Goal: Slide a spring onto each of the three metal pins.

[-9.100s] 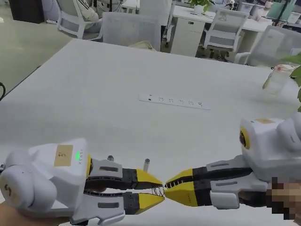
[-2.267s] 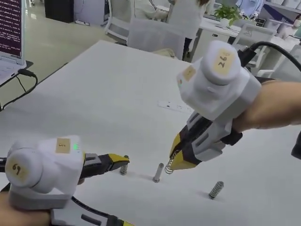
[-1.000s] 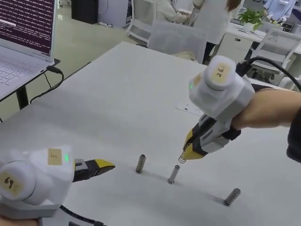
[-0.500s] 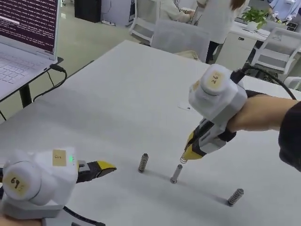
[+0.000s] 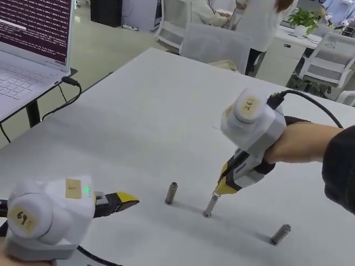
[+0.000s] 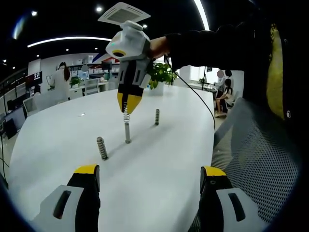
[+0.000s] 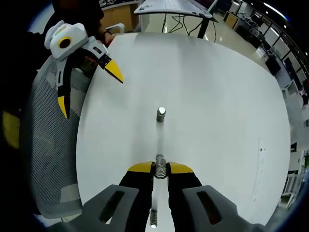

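- Head view: on the white table (image 5: 138, 111) three pins stand in a row. The right gripper (image 5: 226, 188) comes down from 1 o'clock onto the bare pin (image 5: 209, 206). Its yellow jaws are closed together just above the top of the pin.
- The first loaded pin (image 5: 171, 193), which already wears a spring, stands at 9 o'clock of the bare pin. The second loaded pin (image 5: 280, 234) leans a little at 4 o'clock of it.
- The left gripper (image 5: 123, 200) lies at 7 o'clock of the picture, well apart from the pins. One yellow tip shows, so here I cannot tell how far it is open. A laptop (image 5: 33, 33) is at 10 o'clock.
- Left gripper view: the left gripper (image 6: 149, 170) has its two jaws spread wide with nothing between them.
- At 12 o'clock the right gripper (image 6: 129, 102) pinches the held spring (image 6: 126, 115). The lower end of the spring meets the top of the bare pin (image 6: 127, 134).
- The first loaded pin (image 6: 102, 148) is at 8 o'clock of the bare pin and the second loaded pin (image 6: 157, 116) at 2 o'clock.
- Right gripper view: the right gripper (image 7: 161, 168) squeezes the held spring (image 7: 160, 170) between its yellow tips.
- The first loaded pin (image 7: 161, 114) stands at 12 o'clock, seen almost end-on. The left gripper (image 7: 88, 89), jaws wide apart, is at 10 o'clock.
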`<state>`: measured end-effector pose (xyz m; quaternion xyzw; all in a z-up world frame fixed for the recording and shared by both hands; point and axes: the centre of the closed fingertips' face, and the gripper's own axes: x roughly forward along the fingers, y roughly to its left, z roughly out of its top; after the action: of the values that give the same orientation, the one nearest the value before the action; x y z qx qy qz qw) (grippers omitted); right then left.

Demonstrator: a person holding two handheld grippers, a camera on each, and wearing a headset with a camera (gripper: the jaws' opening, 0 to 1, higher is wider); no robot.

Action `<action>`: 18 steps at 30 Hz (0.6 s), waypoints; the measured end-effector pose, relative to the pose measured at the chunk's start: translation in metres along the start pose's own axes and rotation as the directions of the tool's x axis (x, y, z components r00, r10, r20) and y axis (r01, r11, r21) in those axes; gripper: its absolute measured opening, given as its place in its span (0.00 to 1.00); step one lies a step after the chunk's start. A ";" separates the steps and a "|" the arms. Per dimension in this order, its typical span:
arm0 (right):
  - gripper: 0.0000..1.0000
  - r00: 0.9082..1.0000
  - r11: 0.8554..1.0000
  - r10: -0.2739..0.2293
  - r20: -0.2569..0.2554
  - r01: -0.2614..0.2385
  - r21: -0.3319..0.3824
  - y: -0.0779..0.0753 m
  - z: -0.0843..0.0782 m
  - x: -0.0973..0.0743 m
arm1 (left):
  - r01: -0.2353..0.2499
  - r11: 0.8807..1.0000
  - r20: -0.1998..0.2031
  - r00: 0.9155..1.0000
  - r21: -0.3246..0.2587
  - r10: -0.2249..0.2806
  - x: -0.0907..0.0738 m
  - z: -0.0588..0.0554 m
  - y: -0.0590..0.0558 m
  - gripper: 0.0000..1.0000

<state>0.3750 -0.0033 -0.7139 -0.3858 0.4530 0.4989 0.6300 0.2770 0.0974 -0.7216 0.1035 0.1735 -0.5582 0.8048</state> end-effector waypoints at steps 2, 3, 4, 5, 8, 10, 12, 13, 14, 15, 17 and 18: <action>0.08 1.000 1.000 0.001 -0.004 -0.001 0.000 -0.001 -0.001 0.002 | -0.001 1.000 0.001 1.000 -0.001 0.001 0.000 0.000 0.000 0.83; 0.08 1.000 1.000 0.003 -0.006 -0.003 0.001 -0.001 -0.001 0.003 | 0.000 1.000 0.000 1.000 -0.002 0.000 0.000 0.000 0.000 0.82; 0.08 1.000 1.000 0.003 -0.006 -0.003 0.001 -0.001 -0.001 0.003 | 0.001 1.000 0.000 1.000 -0.002 -0.001 0.000 0.000 0.000 0.82; 0.08 1.000 1.000 0.004 -0.007 -0.004 0.001 -0.002 -0.001 0.003 | 0.001 1.000 0.000 1.000 -0.002 -0.001 0.000 0.000 0.000 0.82; 0.08 1.000 1.000 0.009 -0.001 -0.009 0.009 -0.002 -0.002 0.005 | 0.002 1.000 -0.001 1.000 -0.002 -0.002 0.000 0.000 0.000 0.82; 0.08 1.000 1.000 0.009 -0.003 -0.009 0.011 -0.002 -0.003 0.006 | 0.004 1.000 -0.002 1.000 -0.003 -0.004 0.000 -0.001 -0.001 0.82; 0.08 1.000 1.000 0.010 -0.005 -0.010 0.013 -0.002 -0.003 0.007 | 0.005 1.000 -0.003 1.000 -0.003 -0.005 0.000 -0.001 -0.001 0.82; 0.08 1.000 1.000 0.012 -0.005 -0.012 0.015 -0.002 -0.003 0.007 | 0.005 1.000 -0.002 1.000 -0.004 -0.005 0.000 -0.001 -0.001 0.82; 0.08 1.000 1.000 0.011 -0.005 -0.011 0.016 -0.003 -0.004 0.008 | 0.005 1.000 -0.002 1.000 -0.004 -0.005 0.000 -0.001 -0.001 0.82; 0.08 1.000 1.000 0.011 -0.004 -0.011 0.017 -0.003 -0.004 0.008 | 0.006 1.000 -0.002 1.000 -0.005 -0.006 0.000 -0.002 -0.001 0.82; 0.08 1.000 1.000 0.014 -0.002 -0.014 0.021 -0.003 -0.003 0.010 | 0.006 1.000 -0.002 1.000 -0.006 -0.006 0.000 -0.002 0.000 0.81; 0.08 1.000 1.000 0.014 -0.004 -0.014 0.020 -0.003 -0.004 0.011 | 0.006 1.000 -0.002 1.000 -0.005 -0.006 0.000 -0.002 0.000 0.81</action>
<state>0.3788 -0.0045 -0.7251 -0.3773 0.4619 0.4980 0.6296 0.2765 0.0979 -0.7234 0.1016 0.1762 -0.5599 0.8032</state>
